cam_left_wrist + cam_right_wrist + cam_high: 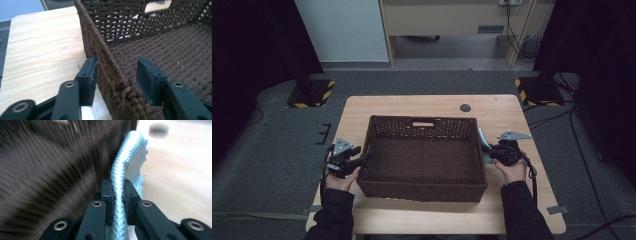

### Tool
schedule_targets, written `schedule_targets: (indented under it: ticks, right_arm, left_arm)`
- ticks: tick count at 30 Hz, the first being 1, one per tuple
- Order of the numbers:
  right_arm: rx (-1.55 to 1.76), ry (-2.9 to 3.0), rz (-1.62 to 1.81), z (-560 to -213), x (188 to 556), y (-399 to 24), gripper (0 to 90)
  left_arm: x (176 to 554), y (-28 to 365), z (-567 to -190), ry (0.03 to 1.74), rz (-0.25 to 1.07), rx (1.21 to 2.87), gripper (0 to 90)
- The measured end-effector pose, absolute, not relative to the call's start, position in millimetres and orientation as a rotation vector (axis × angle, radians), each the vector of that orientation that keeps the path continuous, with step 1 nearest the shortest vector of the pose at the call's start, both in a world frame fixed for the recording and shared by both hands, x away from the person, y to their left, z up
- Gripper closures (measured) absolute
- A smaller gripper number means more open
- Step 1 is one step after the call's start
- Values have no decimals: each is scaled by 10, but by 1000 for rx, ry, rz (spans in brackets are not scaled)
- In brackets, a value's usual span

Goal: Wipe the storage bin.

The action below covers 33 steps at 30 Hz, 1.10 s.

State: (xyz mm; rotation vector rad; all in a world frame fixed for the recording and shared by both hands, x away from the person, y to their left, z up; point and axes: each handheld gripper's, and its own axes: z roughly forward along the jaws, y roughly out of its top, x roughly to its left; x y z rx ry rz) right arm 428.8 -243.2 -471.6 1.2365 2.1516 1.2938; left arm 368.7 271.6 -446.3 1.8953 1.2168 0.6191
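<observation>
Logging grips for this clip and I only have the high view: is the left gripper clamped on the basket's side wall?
Observer: No. The left gripper straddles the basket wall, with a gap at the inner pad.
Operator: And what's the pale thing by the right gripper?
Observer: A light blue woven strap, pinched between the right gripper pads.
Operator: Anything inside the basket?
Observer: Its floor looks bare in the left gripper view.

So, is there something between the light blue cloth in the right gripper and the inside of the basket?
Only the basket's own right wall stands between them. The right gripper holds the light blue cloth just outside that wall, and nothing lies inside the basket.
</observation>
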Motion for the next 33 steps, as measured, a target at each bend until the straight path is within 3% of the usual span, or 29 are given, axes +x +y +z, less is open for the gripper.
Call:
schedule_targets:
  ticks: [5, 15, 19, 26, 33]
  right_arm:
    - [1169, 2120, 1350, -4574, 4183, -2467, 826]
    - [1252, 2306, 1104, -4967, 4231, -2353, 824]
    - [1238, 2274, 1155, -4911, 4222, -2341, 824]
    - [1118, 2102, 1373, -4507, 4114, -2405, 823]
    - [1173, 2226, 1233, -4739, 4192, -2345, 823]
  left_arm:
    - [3698, 2723, -4500, 1215, 584, 1908, 570]
    - [3689, 2692, -4514, 1247, 601, 1890, 673]
    - [3716, 2704, -4514, 1261, 598, 1879, 675]
    - [3803, 2720, -4521, 1274, 603, 1866, 671]
    - [3822, 2732, -4526, 1291, 623, 1853, 602]
